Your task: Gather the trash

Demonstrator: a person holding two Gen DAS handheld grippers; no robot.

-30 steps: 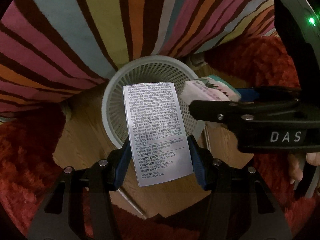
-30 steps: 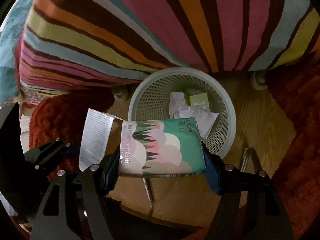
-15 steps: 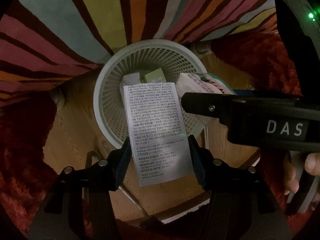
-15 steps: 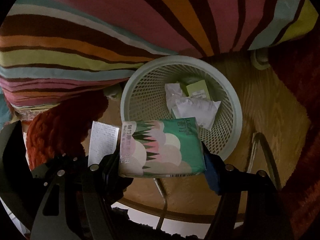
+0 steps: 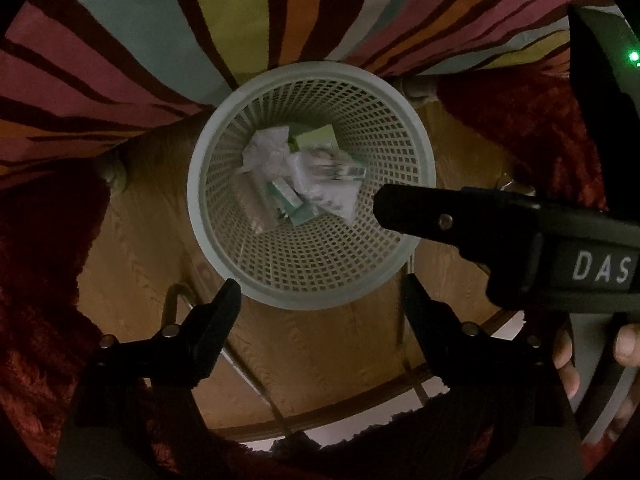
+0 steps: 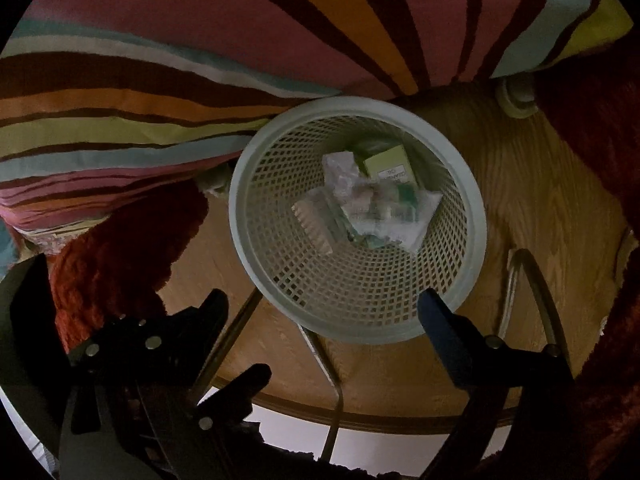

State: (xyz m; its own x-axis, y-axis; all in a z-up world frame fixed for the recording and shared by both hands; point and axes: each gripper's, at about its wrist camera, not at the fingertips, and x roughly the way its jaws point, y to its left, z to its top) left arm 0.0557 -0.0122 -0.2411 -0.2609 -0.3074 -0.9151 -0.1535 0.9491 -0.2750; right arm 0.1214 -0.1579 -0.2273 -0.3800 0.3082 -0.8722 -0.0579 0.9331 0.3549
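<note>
Trash drop over the mesh basket (image 5: 224, 252), both claws spreading with nothing between them.

Left gripper (image 5: 320, 304) and right gripper (image 6: 324, 312) hang tilted down just above the pale basket's near rim, jaws opening and bare of any load, a pose that suits letting pieces fall straight in. Inside lie the task's things: crumpled white paper (image 5: 266, 150), a green box (image 6: 386, 164), and a blurred patterned packet (image 5: 334, 164) with a pale carton (image 6: 312, 226) beside it, apparently mid-fall. Basket stands on a wooden floor (image 5: 340, 352), tucked against a striped cover (image 5: 160, 40) and flanked by red shaggy rug (image 5: 36, 280), so little can spill past.
</note>
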